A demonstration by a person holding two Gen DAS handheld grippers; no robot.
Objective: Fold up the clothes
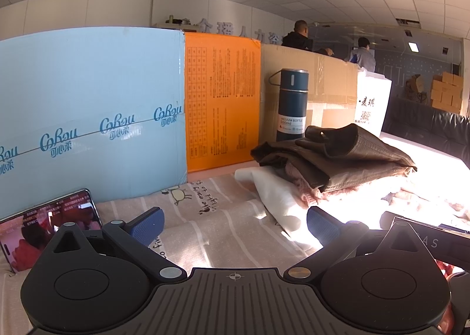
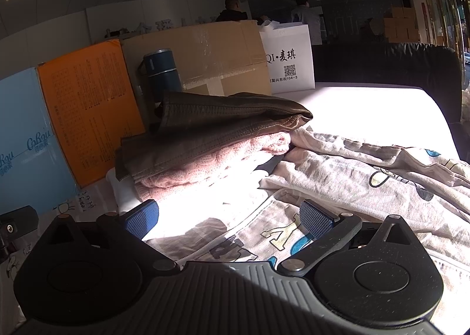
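A folded pile lies on the table: a brown jacket (image 1: 343,152) on top of a pink knit (image 1: 308,191) and a white garment (image 1: 270,188). The pile also shows in the right wrist view, with the brown jacket (image 2: 211,126) over the pink knit (image 2: 235,155). A crumpled light printed garment (image 2: 367,185) with letters and cartoon shapes lies spread to the right of the pile. My left gripper (image 1: 235,224) is open and empty above the striped cloth, just short of the pile. My right gripper (image 2: 229,216) is open and empty, hovering over the printed garment's near edge.
A striped cartoon tablecloth (image 1: 205,217) covers the table. A phone (image 1: 47,226) leans at the left. Blue (image 1: 88,117), orange (image 1: 221,100) and cardboard (image 1: 326,76) boxes wall the back, with a dark vacuum bottle (image 1: 290,105) and white bag (image 2: 289,58). A black sofa (image 2: 396,61) stands behind.
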